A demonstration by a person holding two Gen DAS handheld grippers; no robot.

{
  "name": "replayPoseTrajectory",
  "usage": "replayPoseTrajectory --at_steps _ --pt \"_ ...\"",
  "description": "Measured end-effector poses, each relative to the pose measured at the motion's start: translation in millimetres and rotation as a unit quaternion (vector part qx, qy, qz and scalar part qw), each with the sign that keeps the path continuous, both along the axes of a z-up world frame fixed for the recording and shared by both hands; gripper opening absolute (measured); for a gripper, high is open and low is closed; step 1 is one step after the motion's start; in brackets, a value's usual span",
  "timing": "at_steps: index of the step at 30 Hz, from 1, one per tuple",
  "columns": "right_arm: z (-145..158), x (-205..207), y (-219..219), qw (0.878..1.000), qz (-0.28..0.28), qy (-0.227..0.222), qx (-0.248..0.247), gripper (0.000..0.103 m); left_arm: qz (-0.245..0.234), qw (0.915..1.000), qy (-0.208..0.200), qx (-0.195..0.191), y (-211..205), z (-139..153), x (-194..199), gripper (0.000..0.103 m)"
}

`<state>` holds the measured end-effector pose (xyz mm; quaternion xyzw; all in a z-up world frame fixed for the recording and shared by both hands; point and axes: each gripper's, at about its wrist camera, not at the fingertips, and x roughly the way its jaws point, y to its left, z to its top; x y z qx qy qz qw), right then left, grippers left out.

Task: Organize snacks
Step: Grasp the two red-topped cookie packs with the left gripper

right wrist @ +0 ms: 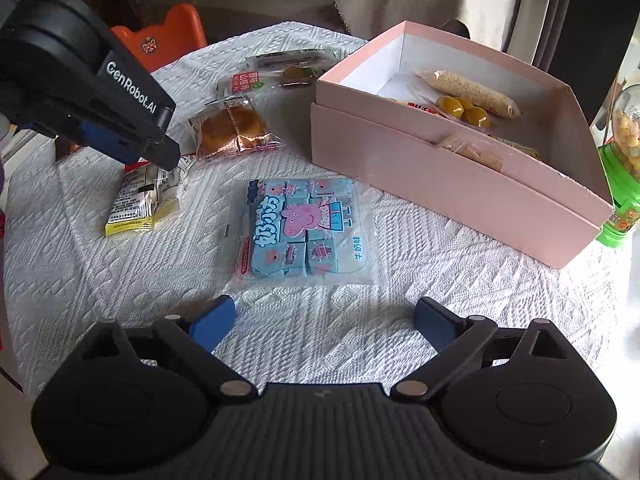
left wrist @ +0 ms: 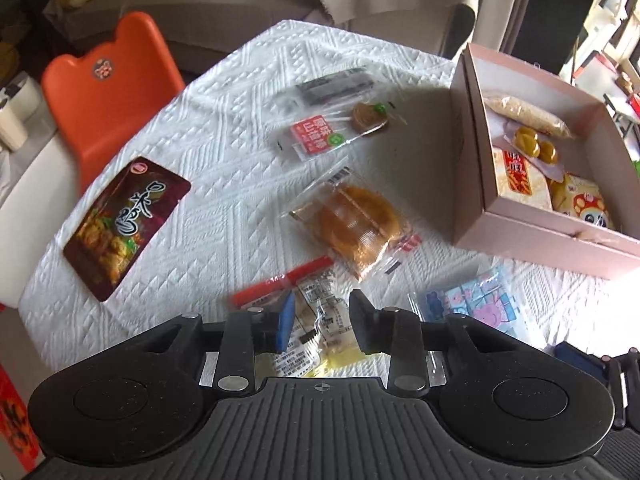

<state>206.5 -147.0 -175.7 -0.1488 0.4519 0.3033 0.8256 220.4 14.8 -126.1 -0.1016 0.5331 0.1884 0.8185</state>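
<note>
White quilted tablecloth covers the table; snacks scattered across it. Orange chair at far left, beyond the table edge.

Pink box, open-topped, sits on the right side of the cloth. Inside: a long sesame-coated roll along the far wall, yellow round candies just beside it, more packets at the near end, partly hidden by the wall.

Green toy-shaped candy dispenser stands upright just right of the box.

Dark red pouch lies flat at far left of the cloth, well apart from the rest.

Blue Peppa Pig packet lies flat, centre, nearest the right gripper, whose jaws are spread wide above bare cloth, holding nothing.

Clear-wrapped brown pastry mid-table; farther back a red-and-white labelled packet with a small round sweet touching it.

Red stick snack lies just beyond the left gripper.

Yellow-edged small packet, printed label up: left gripper's fingers straddle its far end, partly closed, pads near or against the wrapper. Cannot tell if contact is made.
</note>
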Motion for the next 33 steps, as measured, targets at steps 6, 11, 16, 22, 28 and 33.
replayPoseTrajectory --at_steps 6,11,16,22,28,33 --pt "-1.0 0.0 -2.2 1.0 0.002 -0.008 0.006 0.099 -0.056 0.9974 0.011 0.044 -15.4 -11.0 2.8 0.036" --pt "-2.2 -2.2 -4.0 1.0 0.002 -0.017 0.014 0.099 -0.082 0.9963 -0.008 -0.021 -10.6 -11.5 2.2 0.063" --pt "-2.6 -2.7 -3.5 1.0 0.004 -0.019 0.016 0.102 0.003 0.9998 -0.016 -0.005 7.6 -2.4 -13.4 0.057" --pt "-3.9 -3.5 -5.4 0.999 0.008 -0.026 0.022 0.103 0.084 0.994 0.001 -0.07 35.7 -18.5 -21.7 0.058" --pt "-4.8 -6.3 -7.3 0.999 0.007 -0.032 0.026 0.103 0.095 0.9901 -0.009 -0.103 41.1 -23.2 -7.9 0.058" --pt "-6.3 -6.8 -6.4 0.999 0.0 -0.037 0.029 0.103 0.117 0.9826 -0.018 -0.143 47.1 -13.1 -5.7 0.057"
